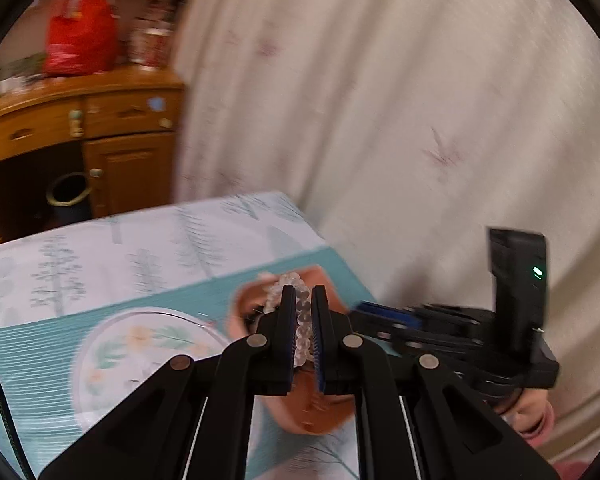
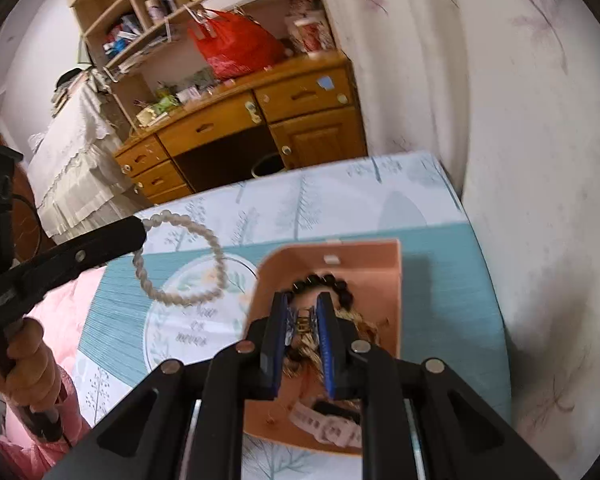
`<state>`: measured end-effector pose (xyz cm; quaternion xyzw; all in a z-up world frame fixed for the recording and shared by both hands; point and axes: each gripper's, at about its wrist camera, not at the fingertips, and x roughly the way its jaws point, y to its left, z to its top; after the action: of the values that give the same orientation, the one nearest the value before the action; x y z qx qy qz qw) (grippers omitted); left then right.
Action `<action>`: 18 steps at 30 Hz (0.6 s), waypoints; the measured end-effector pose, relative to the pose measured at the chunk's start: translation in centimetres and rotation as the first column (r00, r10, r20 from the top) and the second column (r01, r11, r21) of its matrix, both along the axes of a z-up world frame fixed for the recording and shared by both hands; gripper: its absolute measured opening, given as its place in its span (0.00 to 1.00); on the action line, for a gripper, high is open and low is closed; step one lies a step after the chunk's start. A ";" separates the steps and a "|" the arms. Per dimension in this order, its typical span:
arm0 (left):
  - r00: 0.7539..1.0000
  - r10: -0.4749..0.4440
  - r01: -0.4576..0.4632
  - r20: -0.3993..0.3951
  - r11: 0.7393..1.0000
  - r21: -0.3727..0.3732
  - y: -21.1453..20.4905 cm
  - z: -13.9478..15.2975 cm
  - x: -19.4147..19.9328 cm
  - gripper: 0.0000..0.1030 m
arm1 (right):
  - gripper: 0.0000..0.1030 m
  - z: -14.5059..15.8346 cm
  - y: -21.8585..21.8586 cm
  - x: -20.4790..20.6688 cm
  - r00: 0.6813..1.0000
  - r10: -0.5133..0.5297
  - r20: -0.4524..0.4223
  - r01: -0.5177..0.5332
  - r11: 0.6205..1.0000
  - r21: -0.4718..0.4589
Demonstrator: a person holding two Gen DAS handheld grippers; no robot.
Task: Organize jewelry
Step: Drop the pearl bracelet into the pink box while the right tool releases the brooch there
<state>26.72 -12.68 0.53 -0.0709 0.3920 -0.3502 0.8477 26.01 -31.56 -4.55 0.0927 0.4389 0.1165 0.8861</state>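
The left gripper point(image 1: 303, 320) is clamped on a clear bead bracelet point(image 2: 180, 258); the right gripper point(image 2: 303, 322) pinches a gold clip point(image 2: 302, 320) above the peach tray point(image 2: 364, 256).

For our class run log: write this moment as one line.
left gripper: shut on clear bead bracelet | right gripper: shut on gold hair clip | tray: holds dark bracelet

Left gripper point(image 1: 303, 320) fingers pinched tight, right gripper point(image 2: 303, 322) fingers nearly closed, both angled downward, each hand-held.
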 end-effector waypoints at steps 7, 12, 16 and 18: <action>0.996 -0.059 0.067 -0.065 0.988 0.138 -4.5 -2.5 -0.2 0.14 | 0.15 -1.7 -1.0 -1.4 0.999 -0.042 -0.013 0.042 0.999 0.016; 0.998 -0.029 0.040 -0.060 0.983 0.177 -3.6 -2.6 0.0 0.54 | 0.26 -1.9 -1.5 -1.8 0.999 -0.046 -0.005 0.046 0.999 0.019; 0.999 0.000 -0.015 0.050 0.948 0.317 -2.0 -3.0 0.8 0.70 | 0.36 -0.8 -2.3 -3.0 0.996 -0.056 0.067 0.052 0.997 0.059; 0.997 0.006 -0.036 0.081 0.923 0.384 -1.2 -3.7 1.6 0.71 | 0.36 -0.7 -2.7 -3.5 0.994 -0.067 0.092 0.059 0.995 0.082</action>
<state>28.35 -13.84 -3.16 0.1064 0.4189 -0.2598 0.8635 22.50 -34.28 -5.26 0.1360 0.3883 0.1101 0.9048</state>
